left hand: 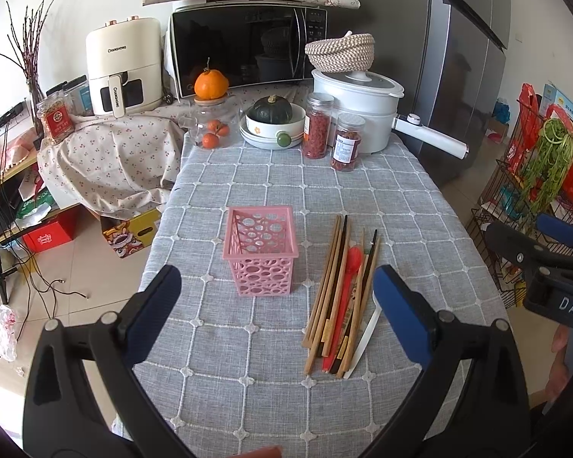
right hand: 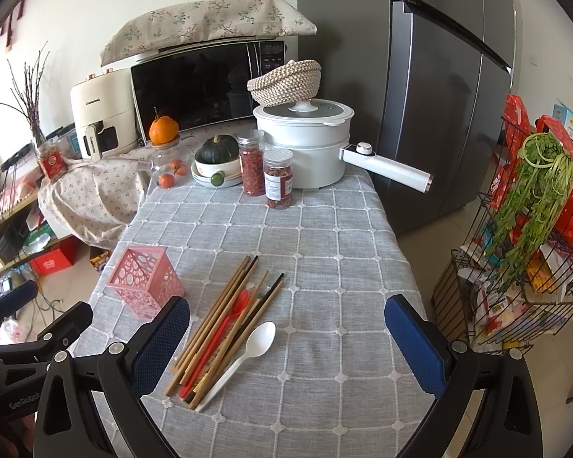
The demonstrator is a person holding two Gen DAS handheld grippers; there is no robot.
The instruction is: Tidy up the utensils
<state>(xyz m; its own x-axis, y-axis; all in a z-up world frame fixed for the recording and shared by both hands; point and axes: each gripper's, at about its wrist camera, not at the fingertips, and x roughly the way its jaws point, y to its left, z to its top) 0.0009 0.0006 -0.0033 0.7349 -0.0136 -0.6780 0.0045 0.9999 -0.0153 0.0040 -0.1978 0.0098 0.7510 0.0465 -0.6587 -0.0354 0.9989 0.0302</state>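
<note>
Nearest my lens: left tool (left hand: 275,297), jaws wide apart, nothing between them, held over the near edge of the worktop (left hand: 401,191). Right tool (right hand: 286,328) likewise spread open and empty, hanging above the near-right part of the worktop.

Utensil pile (left hand: 343,294) lies flat on the grey checked cloth, right of centre and toward the near edge. Contents as far as I can count:
- several wooden chopsticks (right hand: 217,316) and some dark ones, roughly parallel, tips pointing to the far edge
- one red spoon (right hand: 231,318) in the middle of the bundle, lying among the sticks
- one white spoon (right hand: 244,355) on the right flank of the pile, touching or nearly touching the outermost stick; I cannot tell which.

Pink holder (left hand: 259,252), perforated, stands upright just left of the pile, apart from it, near the worktop's centre. Looking into its mouth from the left wrist view, I see no utensil inside.

Far edge of the worktop carries jars, a white pot and bowls; not part of this job.

Progress, my judgement: nothing sorted yet. All utensils remain on the cloth, holder empty. Everything is left: pick up sticks and spoons, stand them in the holder.
</note>
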